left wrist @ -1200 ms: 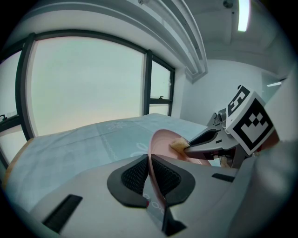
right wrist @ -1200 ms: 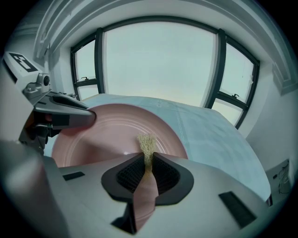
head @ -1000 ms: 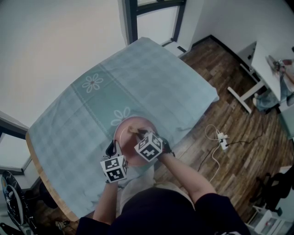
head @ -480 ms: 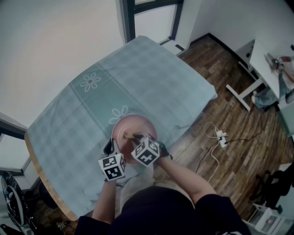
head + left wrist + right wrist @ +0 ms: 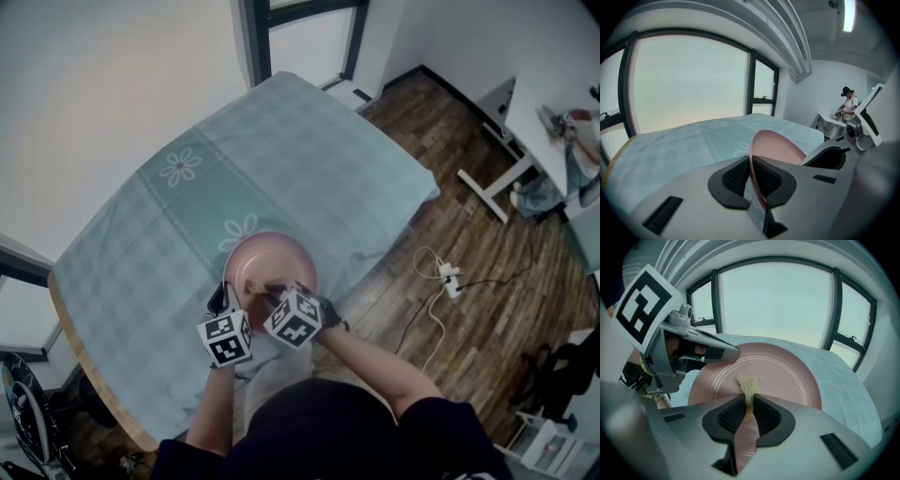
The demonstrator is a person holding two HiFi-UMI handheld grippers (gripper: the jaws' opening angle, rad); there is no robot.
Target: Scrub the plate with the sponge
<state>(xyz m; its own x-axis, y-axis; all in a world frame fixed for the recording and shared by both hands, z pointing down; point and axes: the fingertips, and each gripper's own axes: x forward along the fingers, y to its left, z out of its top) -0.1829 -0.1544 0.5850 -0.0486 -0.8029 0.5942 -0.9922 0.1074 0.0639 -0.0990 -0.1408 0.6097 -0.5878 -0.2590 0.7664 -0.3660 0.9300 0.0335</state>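
Observation:
A pink plate [image 5: 269,265] lies on the teal checked tablecloth [image 5: 281,159] near the table's front edge. My left gripper [image 5: 226,298] is shut on the plate's near-left rim; in the left gripper view the rim [image 5: 757,154] runs edge-on between the left gripper's [image 5: 751,174] pads. My right gripper [image 5: 274,289] is shut on a small beige sponge [image 5: 747,384]. The sponge sticks out past the right gripper's [image 5: 749,411] jaws and rests against the plate's face [image 5: 778,376]. In that view the left gripper [image 5: 717,352] shows at the plate's left edge.
The cloth carries white flower prints [image 5: 180,167] and hangs over the table's right edge [image 5: 412,202]. A window frame [image 5: 255,42] stands behind the table. On the wooden floor to the right lie a power strip and cable [image 5: 448,277]; a white desk [image 5: 534,122] stands farther right.
The right gripper has drawn the sponge back across the plate toward the person. The left gripper has kept its hold on the rim and hardly moved.

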